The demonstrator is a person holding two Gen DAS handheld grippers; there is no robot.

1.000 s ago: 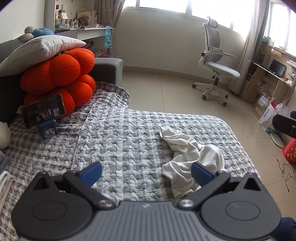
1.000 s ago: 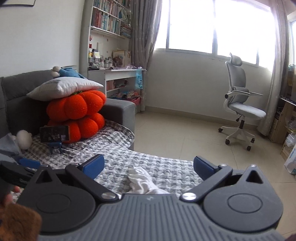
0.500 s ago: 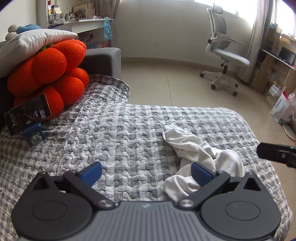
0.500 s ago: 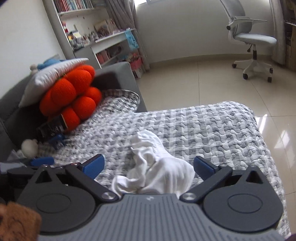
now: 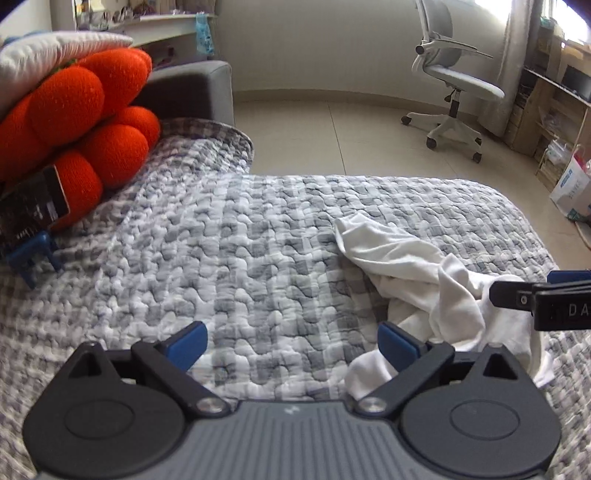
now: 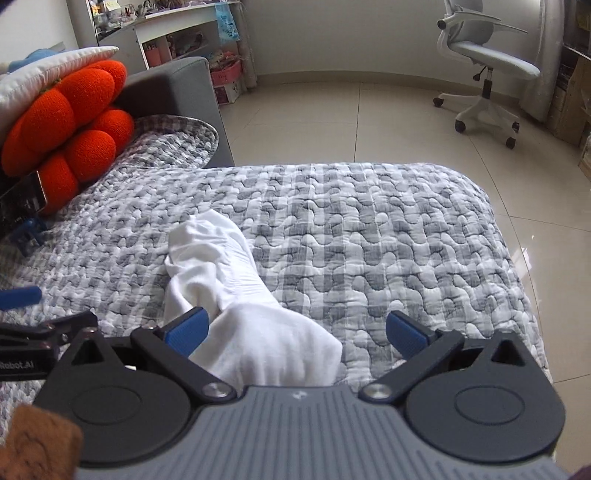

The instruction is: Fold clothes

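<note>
Garment: a crumpled white shirt (image 6: 236, 295) lies on the grey checked quilt (image 6: 369, 236), toward its right edge.
Left gripper (image 5: 291, 339): jaws apart, empty, over bare quilt just left of the shirt.
Right gripper (image 6: 295, 332): jaws apart, straddling the shirt's near end.

I see a grey-and-white checked quilt (image 5: 280, 258) spread across the bed. At its left edge sit orange pumpkin-shaped cushions (image 5: 74, 122), with a white pillow (image 5: 48, 51) resting on top of them. A phone (image 5: 29, 212) leans against the cushions on a small blue stand (image 5: 31, 254). Behind them I make out the grey sofa arm (image 6: 173, 88). Across the tiled floor (image 6: 369, 122), a pale grey office chair (image 6: 487, 66) stands near a curtain (image 5: 517, 62), and a white desk (image 6: 177, 22) holds clutter too small to tell.
</note>
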